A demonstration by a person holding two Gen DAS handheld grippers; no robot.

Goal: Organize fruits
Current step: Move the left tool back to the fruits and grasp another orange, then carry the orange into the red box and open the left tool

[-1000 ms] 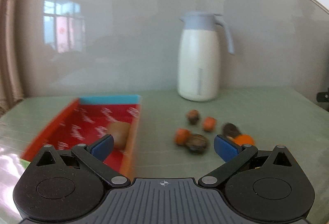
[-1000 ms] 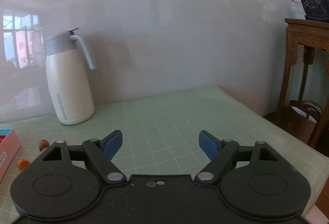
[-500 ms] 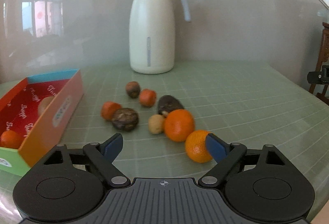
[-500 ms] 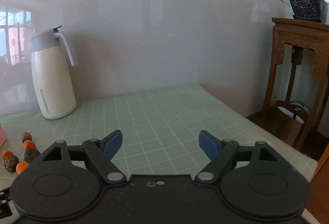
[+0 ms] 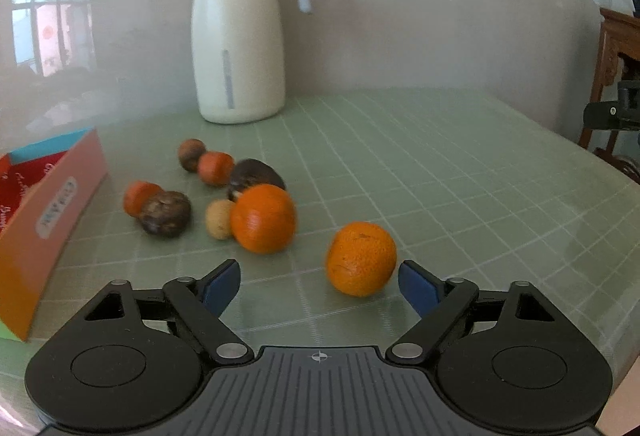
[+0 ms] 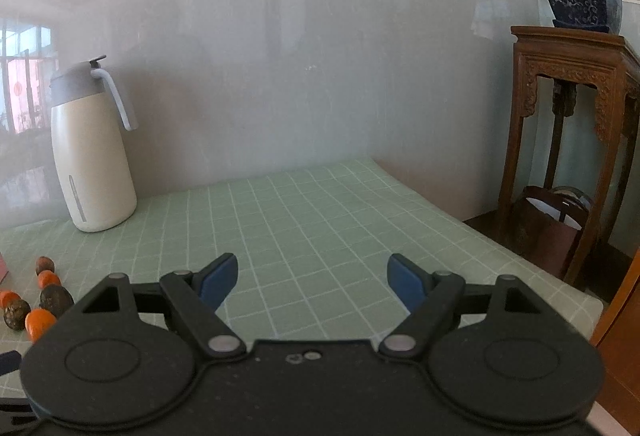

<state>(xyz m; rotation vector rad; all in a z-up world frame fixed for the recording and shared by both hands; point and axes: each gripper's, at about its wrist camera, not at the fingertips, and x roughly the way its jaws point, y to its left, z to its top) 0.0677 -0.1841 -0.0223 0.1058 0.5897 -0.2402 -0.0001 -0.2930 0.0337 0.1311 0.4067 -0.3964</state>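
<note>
Eight pieces of fruit are scattered on the green checked tablecloth [image 5: 420,164] in the left wrist view. The nearest orange [image 5: 361,258] sits at about 1 o'clock from the left gripper [image 5: 319,282], just inside its right blue pad and apart from the left one; the jaws are closing, with neither pad seen pressing on the fruit. A second orange [image 5: 263,218] lies at 11 o'clock, touching a small pale fruit [image 5: 219,219], with a dark wrinkled fruit [image 5: 165,213] and further small orange and brown pieces beyond. The red cardboard box [image 5: 48,212] stands at 9 o'clock, well apart from the nearest orange. A cream thermos jug [image 5: 237,36] is placed at 12 o'clock by the wall. The right gripper [image 6: 310,278] is held wide apart over bare cloth with nothing between its pads; a carved wooden stand [image 6: 576,140] is seen at 3 o'clock.
</note>
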